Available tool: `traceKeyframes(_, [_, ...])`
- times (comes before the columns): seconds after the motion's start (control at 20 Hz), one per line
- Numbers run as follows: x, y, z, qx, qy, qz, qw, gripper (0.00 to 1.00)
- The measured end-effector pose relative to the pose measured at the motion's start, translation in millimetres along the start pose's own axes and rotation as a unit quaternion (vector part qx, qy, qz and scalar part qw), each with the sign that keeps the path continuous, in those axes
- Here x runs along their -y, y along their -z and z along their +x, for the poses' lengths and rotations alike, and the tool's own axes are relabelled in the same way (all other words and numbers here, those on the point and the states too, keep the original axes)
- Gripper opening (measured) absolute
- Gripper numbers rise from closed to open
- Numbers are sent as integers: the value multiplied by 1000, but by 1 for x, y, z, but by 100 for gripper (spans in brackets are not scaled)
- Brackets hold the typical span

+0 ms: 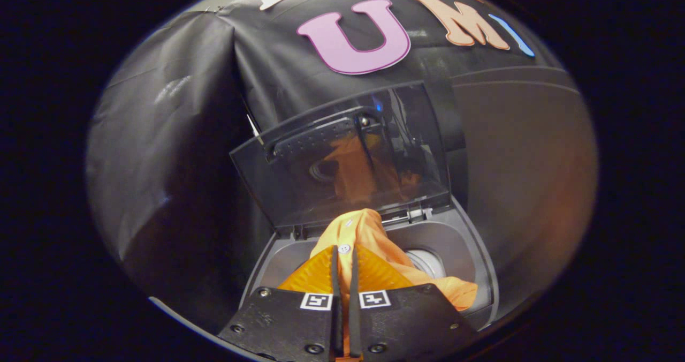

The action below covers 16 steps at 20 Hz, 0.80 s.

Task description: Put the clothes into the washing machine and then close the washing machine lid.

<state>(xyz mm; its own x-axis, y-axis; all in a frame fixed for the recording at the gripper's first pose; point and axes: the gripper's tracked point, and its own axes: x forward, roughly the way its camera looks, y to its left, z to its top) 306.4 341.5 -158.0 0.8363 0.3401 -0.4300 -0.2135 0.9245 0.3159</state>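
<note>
Claw (344, 255) is gripping orange buttoned shirt (369, 233), hanging lengthwise into the washing machine (471, 244) drum opening; transparent lid (342, 158) is standing raised beyond.

Background is basically all black cloth (176, 110), draped and creased, shiny where the light hits across the upper left and middle of the frame. Over on the right there's a smooth greyish wall panel (530, 153) with a warm, reddish glow on it.
</note>
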Motion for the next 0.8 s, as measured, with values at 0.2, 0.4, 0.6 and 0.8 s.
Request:
traceKeyframes(0.2, [-4,26,21,-18,-1,11,1000,5])
traceKeyframes(0.4, [-4,41,33,-35,5,-19,999,5])
traceKeyframes(0.6, [-2,48,40,-52,19,-24,998,7])
traceKeyframes(0.8, [-1,56,46,-66,30,-18,997,10])
